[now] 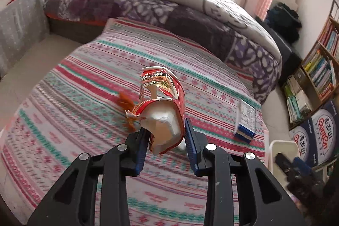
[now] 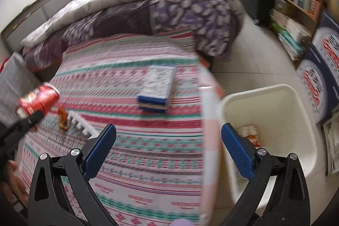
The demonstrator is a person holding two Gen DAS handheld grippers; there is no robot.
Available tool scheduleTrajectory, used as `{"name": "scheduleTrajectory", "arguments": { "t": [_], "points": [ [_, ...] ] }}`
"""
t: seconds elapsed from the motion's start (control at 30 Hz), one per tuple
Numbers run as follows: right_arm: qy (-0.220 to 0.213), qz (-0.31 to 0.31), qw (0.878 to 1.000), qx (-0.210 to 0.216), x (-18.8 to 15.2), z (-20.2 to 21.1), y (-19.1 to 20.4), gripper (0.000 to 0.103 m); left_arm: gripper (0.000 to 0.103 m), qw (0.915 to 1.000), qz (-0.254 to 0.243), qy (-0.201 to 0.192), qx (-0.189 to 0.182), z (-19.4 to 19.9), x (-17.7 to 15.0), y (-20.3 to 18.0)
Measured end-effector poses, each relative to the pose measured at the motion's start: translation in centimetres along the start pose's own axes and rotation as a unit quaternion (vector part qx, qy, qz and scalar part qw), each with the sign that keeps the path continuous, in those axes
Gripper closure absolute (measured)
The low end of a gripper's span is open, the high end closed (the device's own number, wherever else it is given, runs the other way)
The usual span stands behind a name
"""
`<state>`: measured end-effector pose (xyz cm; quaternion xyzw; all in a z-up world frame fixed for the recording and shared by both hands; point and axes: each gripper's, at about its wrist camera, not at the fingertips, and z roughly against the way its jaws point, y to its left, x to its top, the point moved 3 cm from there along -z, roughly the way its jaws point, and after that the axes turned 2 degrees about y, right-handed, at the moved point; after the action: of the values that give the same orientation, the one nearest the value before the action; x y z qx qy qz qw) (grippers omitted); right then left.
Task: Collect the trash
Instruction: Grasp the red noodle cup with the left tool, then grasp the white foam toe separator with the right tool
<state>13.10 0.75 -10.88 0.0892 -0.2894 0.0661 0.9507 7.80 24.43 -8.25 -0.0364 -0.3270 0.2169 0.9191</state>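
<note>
Two grippers noted. Left gripper (image 1: 166,140) is clamped on the torn lower edge of a crushed red noodle cup (image 1: 162,107), held above the striped bedsheet (image 1: 84,82). Right gripper (image 2: 168,145) hangs with fingers apart, empty. Risk: torn paper may slip free before reaching the white bin (image 2: 294,99).

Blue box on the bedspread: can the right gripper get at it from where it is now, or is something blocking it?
Probably yes. The right gripper is open and empty, and the blue box lies flat ahead of it with only bare bedspread between. The left gripper, holding the crushed cup, is well off to the side.
</note>
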Motion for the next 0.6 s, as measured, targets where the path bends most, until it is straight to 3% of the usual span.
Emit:
{"name": "scheduleTrajectory", "arguments": {
  "t": [0.33,0.6],
  "points": [
    [0.012,0.134,0.99,0.033,-1.9,-4.8,8.9,0.009,0.07,0.9996,0.011,-0.016,0.018,2.0,0.4,4.6],
    [0.016,0.176,0.983,0.058,-2.9,-7.4,13.3,0.02,0.07,0.9994,0.009,-0.025,0.023,3.4,0.3,6.8]
  ]
}}
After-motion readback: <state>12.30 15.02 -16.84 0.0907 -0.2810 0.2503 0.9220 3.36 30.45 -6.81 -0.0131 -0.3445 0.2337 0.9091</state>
